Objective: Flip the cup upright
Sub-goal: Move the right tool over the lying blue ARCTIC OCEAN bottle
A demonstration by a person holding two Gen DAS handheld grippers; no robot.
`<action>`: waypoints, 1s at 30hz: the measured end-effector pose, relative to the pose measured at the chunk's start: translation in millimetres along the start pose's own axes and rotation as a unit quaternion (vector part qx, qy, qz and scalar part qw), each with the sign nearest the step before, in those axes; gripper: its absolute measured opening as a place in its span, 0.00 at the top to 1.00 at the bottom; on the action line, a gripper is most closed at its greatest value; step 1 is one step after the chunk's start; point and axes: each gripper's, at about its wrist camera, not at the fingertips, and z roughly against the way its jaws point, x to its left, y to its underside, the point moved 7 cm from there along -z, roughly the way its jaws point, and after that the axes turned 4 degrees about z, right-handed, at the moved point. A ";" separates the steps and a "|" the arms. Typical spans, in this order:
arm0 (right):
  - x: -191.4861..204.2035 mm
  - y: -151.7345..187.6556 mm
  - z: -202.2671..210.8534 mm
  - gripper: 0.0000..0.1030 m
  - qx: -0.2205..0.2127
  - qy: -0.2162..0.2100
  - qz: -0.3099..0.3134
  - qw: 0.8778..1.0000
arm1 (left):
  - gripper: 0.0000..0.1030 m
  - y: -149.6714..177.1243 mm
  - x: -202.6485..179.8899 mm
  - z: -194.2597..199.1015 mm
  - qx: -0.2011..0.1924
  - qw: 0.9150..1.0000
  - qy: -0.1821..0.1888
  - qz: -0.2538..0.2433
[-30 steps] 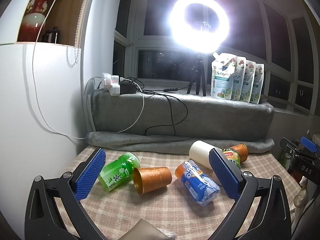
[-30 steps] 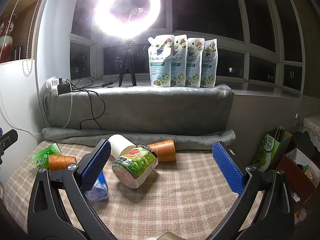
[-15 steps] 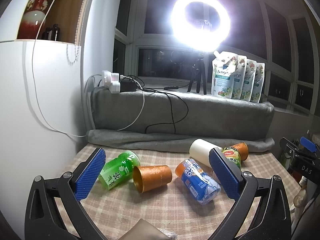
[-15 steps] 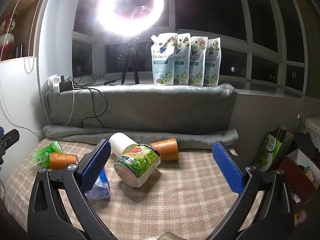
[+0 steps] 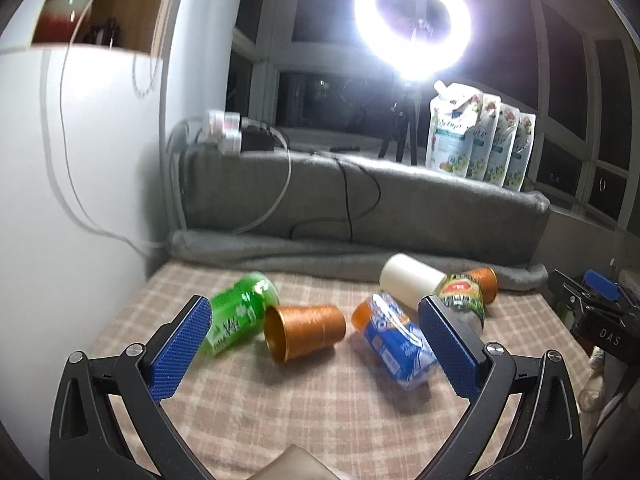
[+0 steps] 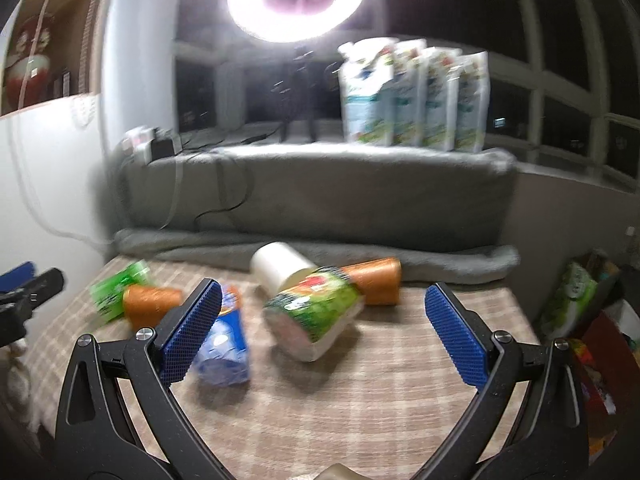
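Observation:
Several cups lie on their sides on the checked cloth. In the left wrist view: a green cup, an orange cup with its mouth toward me, a blue cup, a white cup, a green-and-red cup and a second orange cup. My left gripper is open and empty, just short of the orange and blue cups. My right gripper is open and empty, with the green-and-red cup between its fingers' line, farther off. The blue cup lies by its left finger.
A rolled grey blanket borders the cloth's far edge below a grey-covered ledge. Refill pouches, a ring light and a power strip with cables stand on the ledge. A white cabinet is at left; bags at right.
Both grippers have moved forward toward the cups, which look larger and blurred now. The cups have not moved. Both grippers stay open.

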 end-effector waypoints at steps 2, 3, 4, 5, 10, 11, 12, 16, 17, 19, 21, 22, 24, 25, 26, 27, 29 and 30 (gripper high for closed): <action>9.5 1.9 -11.6 0.00 0.023 -0.041 0.002 0.999 | 0.01 5.7 5.5 -3.9 0.017 1.000 0.003 0.010; 15.1 3.2 -18.3 0.00 0.038 -0.065 0.004 0.997 | 0.01 10.0 8.7 -5.8 0.027 1.000 0.004 0.015; 22.0 4.7 -24.6 0.00 0.050 -0.084 0.006 0.995 | 0.01 13.1 11.1 -6.9 0.034 0.999 0.004 0.018; 27.9 6.1 -30.5 0.00 0.062 -0.100 0.009 0.993 | 0.01 16.8 14.0 -8.1 0.041 0.999 0.004 0.023; 64.3 16.2 -59.7 0.00 0.126 -0.182 0.033 0.975 | 0.01 35.2 31.8 -10.9 0.072 0.996 -0.005 0.043; 69.3 18.1 -64.8 0.04 0.138 -0.191 0.034 0.971 | 0.01 37.1 34.3 -11.4 0.076 0.996 -0.007 0.046; 74.0 20.2 -70.2 0.08 0.150 -0.199 0.036 0.968 | 0.01 39.2 37.1 -11.5 0.079 0.996 -0.009 0.049; 90.6 25.2 -92.2 0.09 0.187 -0.206 0.059 0.959 | 0.01 45.1 47.7 -9.6 0.087 0.994 -0.017 0.060; 94.3 26.4 -97.5 0.10 0.195 -0.205 0.066 0.957 | 0.01 45.0 49.7 -9.1 0.088 0.994 -0.018 0.062; 98.8 28.6 -108.5 0.15 0.217 -0.205 0.075 0.951 | 0.01 45.9 53.3 -8.1 0.089 0.994 -0.020 0.066; 102.9 31.3 -121.3 0.19 0.238 -0.206 0.079 0.946 | 0.01 47.7 55.6 -6.9 0.090 0.993 -0.021 0.069; 105.4 32.6 -128.4 0.19 0.248 -0.206 0.081 0.943 | 0.01 48.8 56.6 -6.3 0.091 0.993 -0.020 0.072; 108.1 34.1 -138.5 0.19 0.263 -0.202 0.088 0.939 | 0.01 50.5 58.4 -5.8 0.094 0.993 -0.020 0.074; 110.4 35.7 -143.3 0.20 0.272 -0.204 0.090 0.936 | 0.01 51.4 58.9 -5.6 0.095 0.993 -0.020 0.074; 112.2 37.3 -147.5 0.21 0.280 -0.206 0.091 0.933 | 0.01 52.6 59.4 -5.2 0.096 0.992 -0.020 0.074; 113.4 39.1 -152.1 0.24 0.289 -0.206 0.093 0.930 | 0.01 53.8 60.2 -4.9 0.098 0.992 -0.021 0.074; 115.7 42.9 -162.0 0.24 0.303 -0.195 0.104 0.927 | 0.01 56.1 62.4 -4.5 0.101 0.992 -0.023 0.076; 116.3 44.3 -165.8 0.24 0.307 -0.189 0.110 0.926 | 0.01 57.1 63.3 -4.6 0.103 0.991 -0.024 0.077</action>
